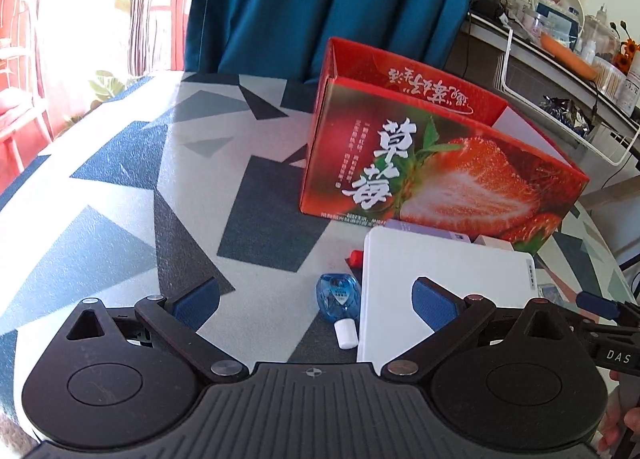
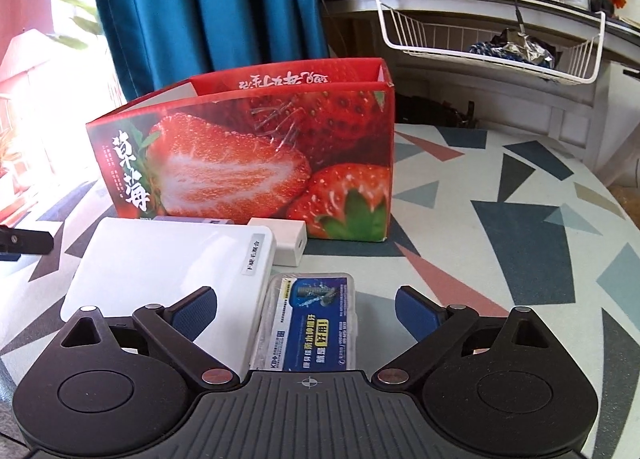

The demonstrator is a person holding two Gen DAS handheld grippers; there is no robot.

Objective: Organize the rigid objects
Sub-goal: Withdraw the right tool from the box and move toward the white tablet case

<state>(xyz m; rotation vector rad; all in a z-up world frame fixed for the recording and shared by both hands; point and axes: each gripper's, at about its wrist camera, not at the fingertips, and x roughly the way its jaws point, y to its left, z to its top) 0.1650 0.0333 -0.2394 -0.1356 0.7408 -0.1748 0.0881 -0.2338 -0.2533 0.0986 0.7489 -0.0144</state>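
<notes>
Looking along the left gripper (image 1: 316, 301), its blue-padded tongs stand spread wide with nothing pinched. Between them on the patterned table (image 1: 120, 187) lies a small blue bottle (image 1: 335, 295) with a white cap, and just right of it a flat white box (image 1: 444, 291) whose near edge passes under the right pad. Farther off stands an open strawberry carton (image 1: 432, 155), with a small red item (image 1: 355, 257) near the white box's far left corner. At the right edge the tip of the right gripper (image 1: 596, 305) shows.

From the right wrist, the right gripper (image 2: 306, 313) also has its tongs spread, pinching nothing. A clear plastic case (image 2: 308, 323) with a blue label lies between them, apart from both pads. The flat white box (image 2: 168, 271) sits just left of it, a small white adapter (image 2: 278, 239) beyond, and the strawberry carton (image 2: 248, 155) behind those. A wire basket (image 2: 492, 43) hangs under a far shelf.
</notes>
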